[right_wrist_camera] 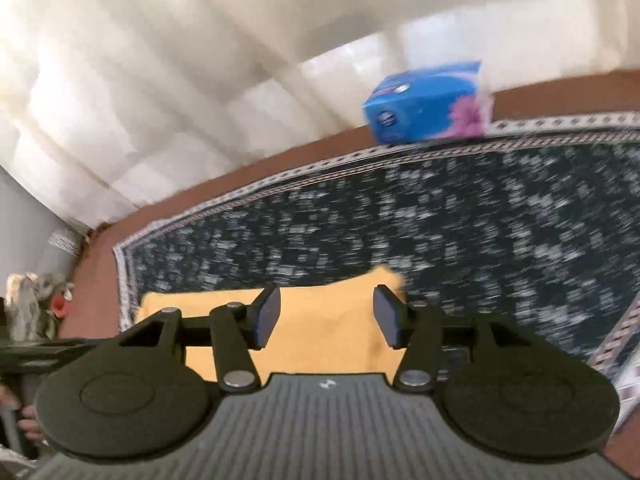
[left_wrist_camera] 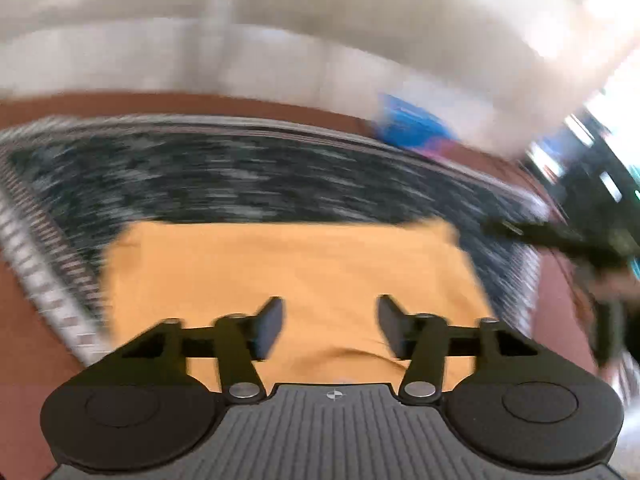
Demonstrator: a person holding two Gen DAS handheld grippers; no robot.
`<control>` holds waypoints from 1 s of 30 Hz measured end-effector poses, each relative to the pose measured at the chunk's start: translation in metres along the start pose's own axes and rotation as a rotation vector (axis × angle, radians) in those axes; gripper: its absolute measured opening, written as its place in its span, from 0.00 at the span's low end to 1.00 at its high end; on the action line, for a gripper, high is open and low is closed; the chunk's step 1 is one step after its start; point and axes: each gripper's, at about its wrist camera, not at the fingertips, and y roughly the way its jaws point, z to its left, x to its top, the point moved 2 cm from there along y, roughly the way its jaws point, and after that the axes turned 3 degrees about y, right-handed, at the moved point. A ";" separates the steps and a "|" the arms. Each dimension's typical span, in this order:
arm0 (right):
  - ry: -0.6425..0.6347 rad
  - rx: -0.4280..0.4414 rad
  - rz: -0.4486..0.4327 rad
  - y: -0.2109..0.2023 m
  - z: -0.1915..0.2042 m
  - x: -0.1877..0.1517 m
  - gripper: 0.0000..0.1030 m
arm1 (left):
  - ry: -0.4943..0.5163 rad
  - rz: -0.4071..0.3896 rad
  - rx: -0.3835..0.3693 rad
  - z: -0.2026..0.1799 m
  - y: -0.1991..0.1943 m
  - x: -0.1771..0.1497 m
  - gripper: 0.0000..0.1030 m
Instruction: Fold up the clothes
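While a blue box (right_wrist_camera: 426, 102) stands shut at one o'clock on the patterned cloth's (right_wrist_camera: 440, 216) far edge, its contents hidden, the folded orange garment (left_wrist_camera: 288, 280) lies flat on that cloth. The left gripper (left_wrist_camera: 330, 330) and right gripper (right_wrist_camera: 326, 316) hover over the garment, jaws spread, holding nothing.

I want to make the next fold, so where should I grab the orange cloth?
Probably by a far corner of the orange cloth, coming from above with the open right gripper: it lies flat on the patterned mat, and that corner juts out clear.
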 end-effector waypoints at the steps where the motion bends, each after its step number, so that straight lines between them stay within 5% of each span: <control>1: 0.003 -0.014 0.015 -0.001 -0.007 0.002 0.56 | 0.058 0.016 -0.009 -0.020 0.007 -0.005 0.71; 5: 0.047 -0.008 0.055 0.003 -0.031 0.004 0.56 | 0.274 0.075 -0.037 -0.097 0.034 -0.026 0.71; 10: 0.082 0.045 0.103 0.010 -0.049 0.003 0.56 | 0.412 0.126 0.019 -0.150 0.065 -0.045 0.71; 15: 0.067 0.089 0.130 0.014 -0.052 0.003 0.56 | 0.511 0.121 0.140 -0.170 0.086 -0.049 0.70; 22: 0.029 0.130 0.149 0.019 -0.053 0.009 0.56 | 0.617 0.174 0.205 -0.176 0.118 -0.055 0.71; 23: 0.019 0.131 0.152 0.020 -0.052 0.011 0.56 | 0.596 0.175 0.203 -0.174 0.118 -0.052 0.63; 26: -0.016 0.125 0.167 0.025 -0.051 0.014 0.57 | 0.516 0.183 0.191 -0.166 0.117 -0.041 0.06; 30: -0.033 0.118 0.174 0.032 -0.054 0.016 0.57 | 0.416 0.183 0.153 -0.153 0.112 -0.030 0.00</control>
